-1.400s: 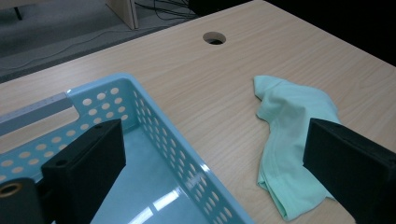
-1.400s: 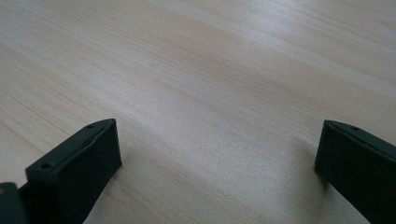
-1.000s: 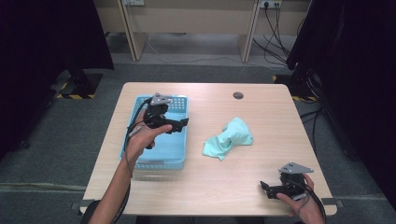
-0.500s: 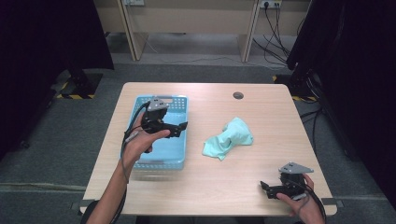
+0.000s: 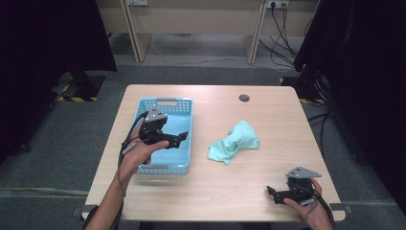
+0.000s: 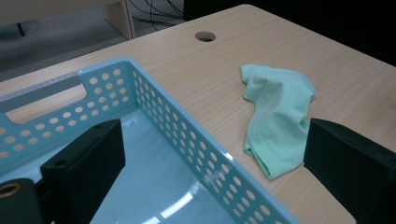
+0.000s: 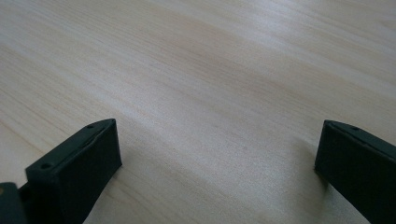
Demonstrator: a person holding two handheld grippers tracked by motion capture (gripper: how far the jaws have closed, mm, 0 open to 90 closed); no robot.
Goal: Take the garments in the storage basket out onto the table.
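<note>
A light-blue perforated basket (image 5: pixel 146 165) sits on the left half of the wooden table, and it holds nothing that I can see. A crumpled mint-green cloth (image 5: pixel 234 142) lies on the table to its right, also seen as the cloth (image 6: pixel 279 114) past the basket wall (image 6: pixel 187 135). My left gripper (image 5: pixel 178 139) hovers over the basket's middle, pointing toward the cloth, open with nothing between its jaws. My right gripper (image 5: pixel 272 193) rests low at the table's front right, open over bare wood (image 7: pixel 215 116).
A round cable hole (image 5: pixel 244 98) sits near the table's far edge. Beyond the table stand a desk frame, floor cables and dark curtains on both sides. Bare wood lies between the cloth and the right gripper.
The left gripper has drifted slightly toward the person and lower over the basket. The right gripper and the cloth have stayed put.
</note>
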